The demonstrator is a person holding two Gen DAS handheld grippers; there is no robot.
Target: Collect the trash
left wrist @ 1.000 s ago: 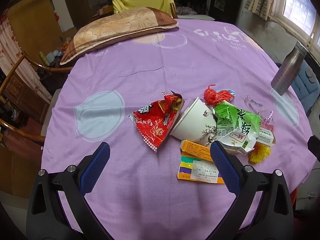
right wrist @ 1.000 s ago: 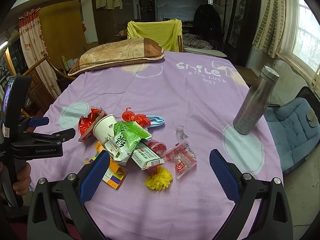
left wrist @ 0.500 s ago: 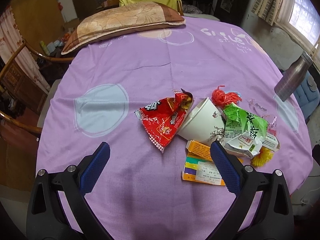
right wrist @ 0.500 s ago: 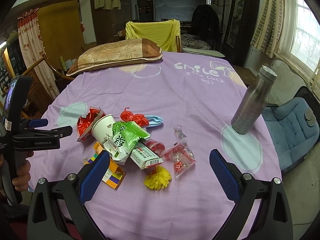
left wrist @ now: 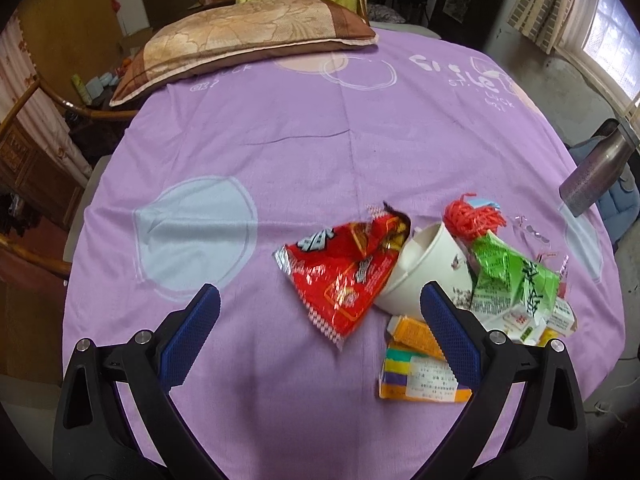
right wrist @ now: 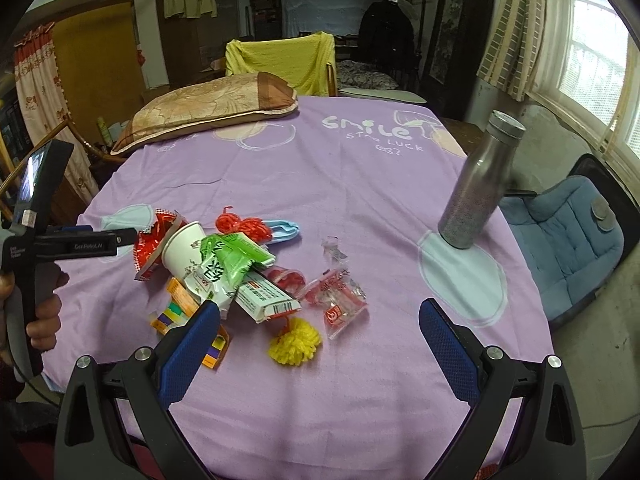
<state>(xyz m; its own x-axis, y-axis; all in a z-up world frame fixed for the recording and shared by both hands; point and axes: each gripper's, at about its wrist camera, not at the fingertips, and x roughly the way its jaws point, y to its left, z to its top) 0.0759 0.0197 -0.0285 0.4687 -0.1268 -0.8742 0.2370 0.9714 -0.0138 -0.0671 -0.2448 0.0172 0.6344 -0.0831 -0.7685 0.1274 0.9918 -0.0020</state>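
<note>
Progress: nothing is collected yet, as far as I can judge. All the trash lies in one loose heap on the tabletop (right wrist: pixel 360 380), and no bin or bag is visible in either view.
Left gripper (left wrist: pixel 320 330): the fingers are spread wide and hold nothing. It hovers above the near edge of the cloth, and the red snack wrapper (left wrist: pixel 344 272) lies between and beyond its fingers.
Right gripper (right wrist: pixel 318 340): the fingers are also released and empty. It hangs over the near side of the heap, close to the yellow pompom (right wrist: pixel 295 341).
What is left: every piece must still be picked up, so the task is at its beginning.
Paper cup (right wrist: pixel 184 250): one, lying on its side, touching the red snack wrapper.
Green packet (right wrist: pixel 232 258): one, crumpled, lying over the cup.
White carton (right wrist: pixel 264 298): one, partly under the green packet.
Orange box (left wrist: pixel 420 368): one, flattened, with coloured stripes and a white label.
Red yarn bundle (right wrist: pixel 244 226): one, on the far side of the heap; a smaller red bundle (right wrist: pixel 289 279) lies beside the carton.
Clear candy wrappers (right wrist: pixel 338 296): at least two; I cannot count them exactly.
Not trash, probably: one metal bottle (right wrist: pixel 478 188) standing well apart, and one pillow (right wrist: pixel 208 108) at the far edge.
</note>
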